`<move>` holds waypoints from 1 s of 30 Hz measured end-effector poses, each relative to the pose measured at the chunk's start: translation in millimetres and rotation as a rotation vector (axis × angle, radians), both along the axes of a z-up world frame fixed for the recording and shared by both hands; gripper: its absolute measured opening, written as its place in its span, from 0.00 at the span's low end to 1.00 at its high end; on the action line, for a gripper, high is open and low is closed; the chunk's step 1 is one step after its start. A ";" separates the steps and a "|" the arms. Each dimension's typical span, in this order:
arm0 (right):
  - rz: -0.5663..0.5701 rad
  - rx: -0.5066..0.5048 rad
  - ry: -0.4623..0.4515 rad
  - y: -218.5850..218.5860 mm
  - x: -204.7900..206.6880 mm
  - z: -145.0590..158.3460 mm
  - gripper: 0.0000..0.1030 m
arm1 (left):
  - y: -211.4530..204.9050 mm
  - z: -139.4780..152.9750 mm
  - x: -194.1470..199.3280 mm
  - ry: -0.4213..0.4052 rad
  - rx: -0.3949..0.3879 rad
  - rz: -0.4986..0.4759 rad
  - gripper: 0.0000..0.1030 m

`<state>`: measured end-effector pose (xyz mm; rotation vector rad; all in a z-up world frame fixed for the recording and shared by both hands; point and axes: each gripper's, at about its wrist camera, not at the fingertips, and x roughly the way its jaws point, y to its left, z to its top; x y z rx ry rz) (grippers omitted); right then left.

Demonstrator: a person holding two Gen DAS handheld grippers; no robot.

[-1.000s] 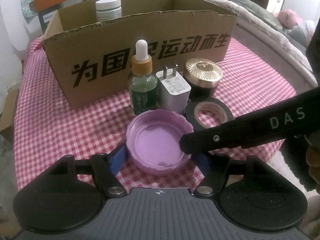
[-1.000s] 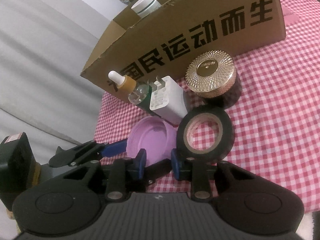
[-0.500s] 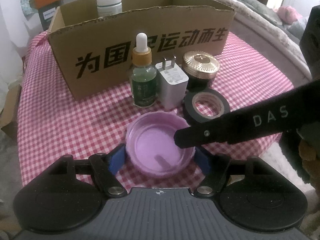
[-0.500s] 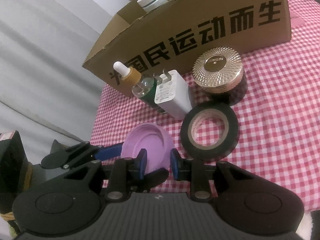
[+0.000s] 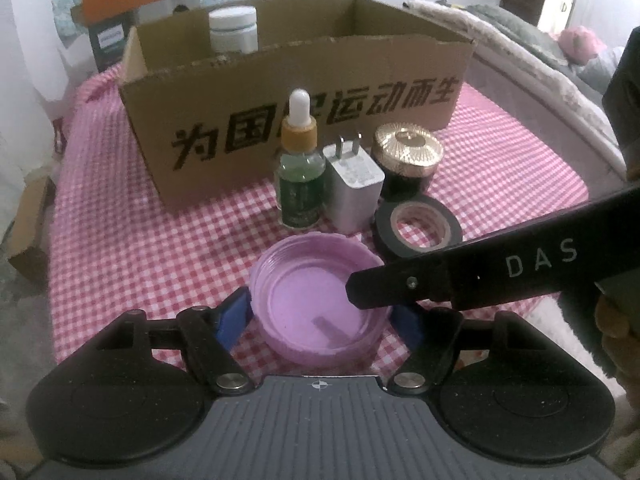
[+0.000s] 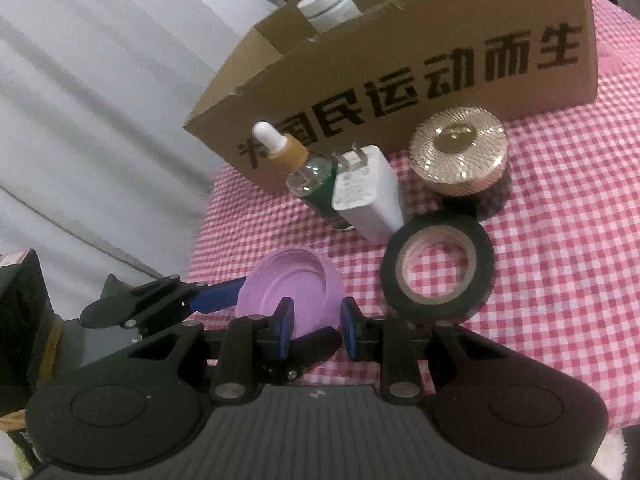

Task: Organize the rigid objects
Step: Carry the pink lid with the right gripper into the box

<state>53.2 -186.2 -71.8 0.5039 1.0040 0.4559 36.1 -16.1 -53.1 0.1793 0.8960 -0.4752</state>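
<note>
My left gripper (image 5: 320, 316) is shut on a purple plastic lid (image 5: 316, 300), open side up, held above the checked cloth; the lid also shows in the right wrist view (image 6: 292, 284). My right gripper (image 6: 316, 328) reaches across the lid's right rim with its blue pads narrowly apart, clamped on the left gripper's finger and the rim. Behind stand a green dropper bottle (image 5: 301, 176), a white plug charger (image 5: 354, 188), a gold-lidded jar (image 5: 407, 156) and a black tape roll (image 5: 418, 226). A cardboard box (image 5: 320, 120) holds a white jar (image 5: 234, 28).
The table wears a pink checked cloth (image 5: 120, 232). Folded blankets (image 5: 520, 52) lie at the far right. A small cardboard box (image 5: 28, 232) sits off the table's left edge. A white wall (image 6: 100, 120) is to the left in the right wrist view.
The left gripper has risen and pulled back with the purple lid, so the objects and box look farther and lower. The right gripper has stayed at the lid's rim.
</note>
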 end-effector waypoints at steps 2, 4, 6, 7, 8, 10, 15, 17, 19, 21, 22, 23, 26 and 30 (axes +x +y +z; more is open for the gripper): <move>0.008 -0.002 -0.019 3.2 -1.6 5.1 0.27 | 1.0 6.2 -4.4 -0.026 0.007 0.004 0.72; 0.016 -0.005 -0.044 8.5 -2.6 11.2 0.27 | 4.1 12.8 -8.3 -0.051 0.009 0.010 0.72; 0.023 -0.011 -0.068 11.3 -4.3 17.7 0.27 | 6.9 19.2 -10.6 -0.071 0.003 0.018 0.72; 0.026 -0.015 -0.082 12.7 -4.8 22.4 0.27 | 7.9 22.7 -11.9 -0.081 -0.002 0.023 0.72; 0.028 -0.021 -0.099 14.9 -5.5 27.0 0.27 | 9.1 25.8 -13.2 -0.090 -0.006 0.027 0.72; 0.032 -0.027 -0.125 15.7 -7.0 34.7 0.27 | 10.2 33.0 -15.8 -0.110 -0.011 0.033 0.71; 0.040 -0.031 -0.199 16.3 -11.3 56.8 0.27 | 10.0 53.9 -22.1 -0.183 -0.009 0.039 0.71; 0.044 -0.034 -0.234 16.8 -12.7 68.6 0.27 | 9.5 64.2 -24.4 -0.217 -0.011 0.045 0.71; 0.048 -0.040 -0.268 16.3 -13.1 80.3 0.27 | 9.0 74.6 -24.3 -0.249 -0.014 0.052 0.71; 0.053 -0.046 -0.308 15.0 -13.2 93.4 0.27 | 8.7 85.6 -22.2 -0.281 -0.020 0.057 0.72; 0.055 -0.049 -0.326 14.7 -11.9 99.0 0.27 | 8.2 90.4 -19.8 -0.295 -0.022 0.059 0.72; 0.058 -0.053 -0.346 14.2 -10.1 105.6 0.27 | 7.6 94.9 -17.8 -0.308 -0.024 0.059 0.72; 0.058 -0.062 -0.392 10.5 -0.4 121.2 0.27 | 4.3 109.3 -8.0 -0.338 -0.031 0.059 0.72; 0.054 -0.050 -0.415 1.0 23.9 138.0 0.27 | -5.0 125.9 13.5 -0.368 -0.032 0.051 0.72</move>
